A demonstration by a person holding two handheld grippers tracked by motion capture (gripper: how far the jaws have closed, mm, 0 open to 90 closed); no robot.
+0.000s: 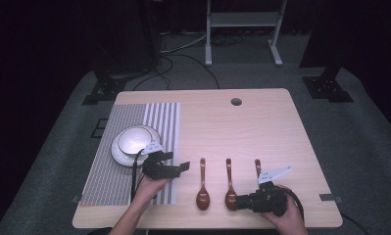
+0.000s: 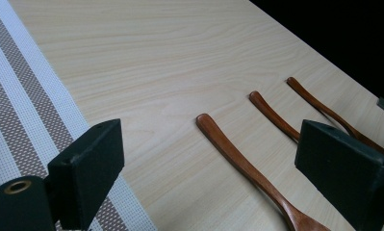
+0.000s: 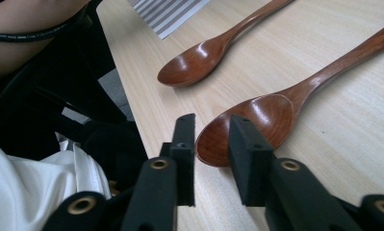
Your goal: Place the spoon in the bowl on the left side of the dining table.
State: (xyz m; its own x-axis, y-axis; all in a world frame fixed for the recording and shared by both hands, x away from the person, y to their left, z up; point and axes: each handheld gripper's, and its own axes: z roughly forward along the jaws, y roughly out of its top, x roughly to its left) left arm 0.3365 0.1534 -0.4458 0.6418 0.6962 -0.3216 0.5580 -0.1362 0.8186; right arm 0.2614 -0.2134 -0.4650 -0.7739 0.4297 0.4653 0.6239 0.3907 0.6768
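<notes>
Spoon bowl of the middle spoon (image 3: 247, 126) lies on the desk (image 1: 261, 127) at the tip of the right gripper (image 3: 212, 126), whose jaws stand narrow at its rim; whether they touch is unclear. Beyond lies the left spoon (image 3: 194, 61). Farther off, the left gripper (image 2: 209, 168) gapes wide, hiding part of the right spoon (image 2: 324, 109).

The high view looks forward and down from above the person's side, taking in the whole table (image 1: 261, 127) from some way off. The left gripper view sits low and close over the mat's (image 2: 21, 96) edge, facing across three spoon handles. The right gripper view is nearer still, skimming the near edge toward the middle spoon (image 3: 257, 125). Both gripper views probably share that spoon (image 2: 271, 115).
</notes>
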